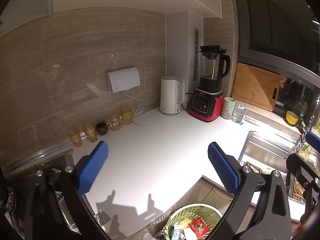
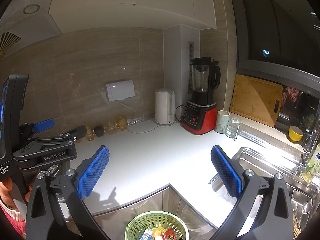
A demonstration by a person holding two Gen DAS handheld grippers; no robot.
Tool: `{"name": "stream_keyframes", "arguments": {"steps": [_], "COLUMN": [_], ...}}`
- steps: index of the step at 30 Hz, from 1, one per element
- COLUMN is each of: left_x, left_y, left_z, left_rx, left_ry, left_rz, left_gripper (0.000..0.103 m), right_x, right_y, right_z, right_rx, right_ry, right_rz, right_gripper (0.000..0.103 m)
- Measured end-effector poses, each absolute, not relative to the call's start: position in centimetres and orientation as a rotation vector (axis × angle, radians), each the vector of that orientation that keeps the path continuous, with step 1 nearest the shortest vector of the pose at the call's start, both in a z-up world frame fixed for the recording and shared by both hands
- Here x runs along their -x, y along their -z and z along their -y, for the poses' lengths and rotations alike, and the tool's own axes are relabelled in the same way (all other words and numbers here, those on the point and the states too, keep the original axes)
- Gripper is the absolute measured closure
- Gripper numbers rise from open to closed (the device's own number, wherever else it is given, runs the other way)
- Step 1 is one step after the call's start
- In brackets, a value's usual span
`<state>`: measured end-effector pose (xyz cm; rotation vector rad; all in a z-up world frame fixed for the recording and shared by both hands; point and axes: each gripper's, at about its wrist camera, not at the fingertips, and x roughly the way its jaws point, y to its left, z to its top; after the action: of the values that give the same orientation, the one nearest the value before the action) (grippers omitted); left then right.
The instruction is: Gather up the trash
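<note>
Above the green basket (image 1: 195, 223), in the left wrist view, the left hand-held gripper (image 1: 158, 168) hangs with its blue pads spread wide and nothing between them. The basket sits low, below the worktop (image 1: 152, 140) edge, holding a red packet (image 1: 200, 227) and other wrappers. A crumpled foil scrap (image 1: 103, 218) lies on the worktop edge, left of the basket; it looks like the next piece to collect. I would come at it from above and close gently, since thin foil slips flat.

In the right wrist view, the right hand-held gripper (image 2: 160, 172) is likewise wide and empty, poised over the same basket (image 2: 157, 226), with the sink (image 2: 260, 164) to the basket's right. The foil is not visible here.
</note>
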<state>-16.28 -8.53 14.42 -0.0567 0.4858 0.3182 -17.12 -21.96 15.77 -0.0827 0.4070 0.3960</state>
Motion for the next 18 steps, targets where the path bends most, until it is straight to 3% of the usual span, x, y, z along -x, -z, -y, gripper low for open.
{"name": "stream_keyframes", "arguments": {"steps": [18], "left_x": [15.60], "left_y": [-13.78], "left_z": [8.71], "left_rx": [0.062], "left_ry": [-0.326], "left_rz": [-0.499], "left_gripper": [0.008], "right_x": [16.99], "right_y": [-15.06], "right_z": [22.05], "right_rx": [0.080], "right_ry": [-0.398], "right_rz": [-0.425], "right_gripper": [0.002]}}
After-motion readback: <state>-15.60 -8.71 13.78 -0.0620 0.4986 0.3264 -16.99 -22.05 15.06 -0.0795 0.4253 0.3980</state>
